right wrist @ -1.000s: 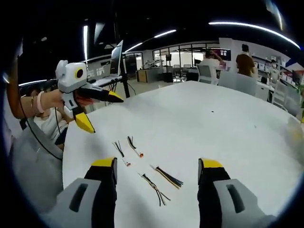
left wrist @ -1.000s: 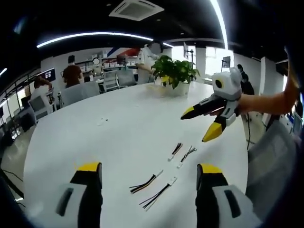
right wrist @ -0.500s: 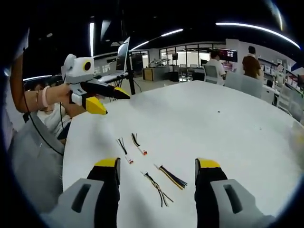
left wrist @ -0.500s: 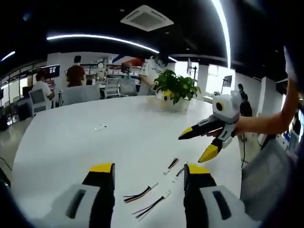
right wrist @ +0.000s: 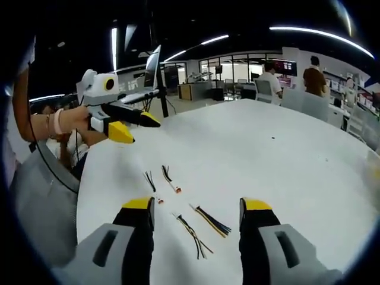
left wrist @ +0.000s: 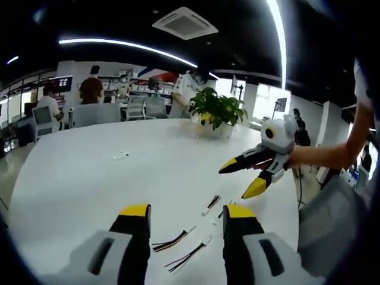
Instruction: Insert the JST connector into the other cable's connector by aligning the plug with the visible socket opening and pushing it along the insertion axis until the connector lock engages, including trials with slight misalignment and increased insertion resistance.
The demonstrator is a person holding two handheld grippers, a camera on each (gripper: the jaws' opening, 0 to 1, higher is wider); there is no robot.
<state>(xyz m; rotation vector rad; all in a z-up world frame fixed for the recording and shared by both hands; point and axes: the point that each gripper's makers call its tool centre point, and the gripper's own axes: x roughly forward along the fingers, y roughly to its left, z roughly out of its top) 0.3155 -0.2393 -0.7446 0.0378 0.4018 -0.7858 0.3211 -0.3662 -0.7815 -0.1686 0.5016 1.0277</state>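
Several short wire cables with small connectors lie loose on the white round table. In the left gripper view a multi-coloured cable and a black-and-white one lie between my jaws, with two shorter cables just beyond. My left gripper hovers above them, open and holding nothing. My right gripper hangs open in the air at the right, above the table. In the right gripper view my right gripper is open over the same cables, and my left gripper is open at the left.
A potted plant stands at the table's far side. A small white piece lies further out on the table. A person's forearm holds the left gripper. Chairs, desks and people are beyond the table.
Both views have shifted with my hands. The left gripper's jaws have narrowed noticeably, the right's slightly. The cables lie where they were.
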